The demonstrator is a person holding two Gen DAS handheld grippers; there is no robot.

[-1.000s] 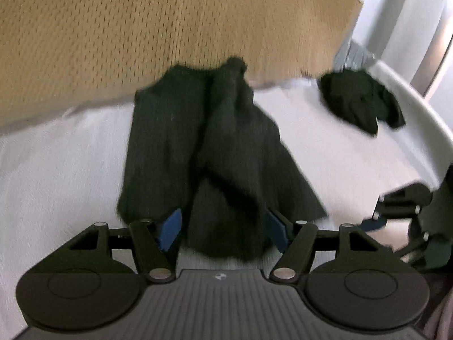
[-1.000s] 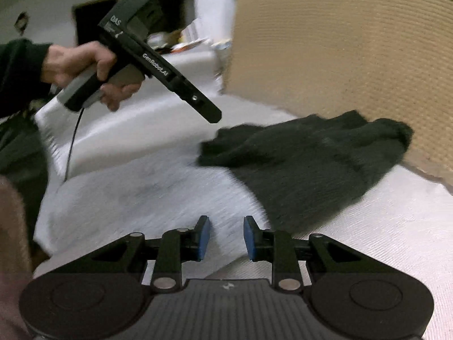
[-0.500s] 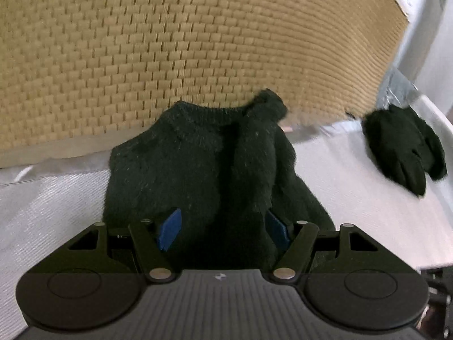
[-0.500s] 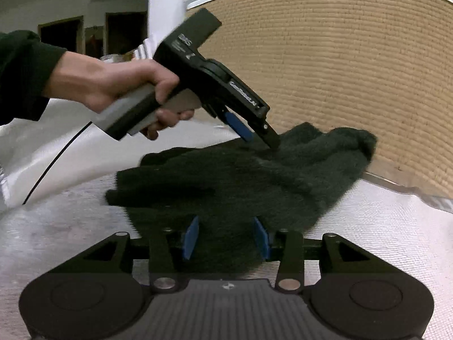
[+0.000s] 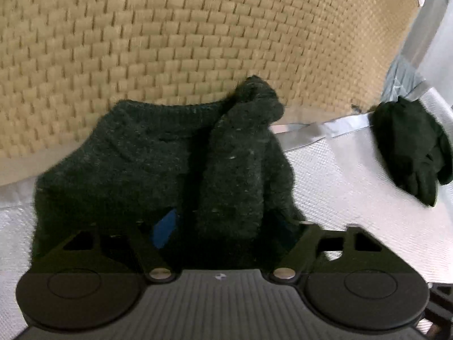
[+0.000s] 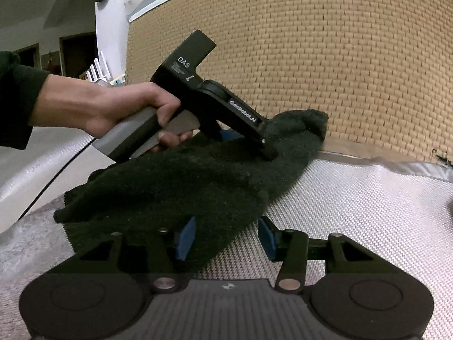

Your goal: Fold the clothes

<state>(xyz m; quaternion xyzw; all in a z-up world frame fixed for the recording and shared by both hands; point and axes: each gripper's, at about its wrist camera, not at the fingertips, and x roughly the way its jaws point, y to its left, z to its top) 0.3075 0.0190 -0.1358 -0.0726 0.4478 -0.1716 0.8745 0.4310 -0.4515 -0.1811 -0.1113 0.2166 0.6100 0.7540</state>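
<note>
Left gripper (image 5: 223, 223) pushed forward onto dark knit garment (image 5: 158, 164) beside woven wall (image 5: 198, 42) on white cover (image 6: 354, 204) — jaws just narrowed onto raised fold, likely gripped. Right gripper (image 6: 225, 238) jaws just widened, straddled near edge — not yet pinched.

Left claw (image 5: 215, 221) has just closed onto dark sweater (image 5: 158, 153).

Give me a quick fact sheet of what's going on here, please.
surface: white woven cover
backdrop: tan woven panel
main garment: dark knit garment, rumpled, lying against the panel
second item: small dark garment, apart to the right
left tool: jaws just closed on a raised fold
right tool: open, jaws just widened, straddling the garment's near edge
</note>
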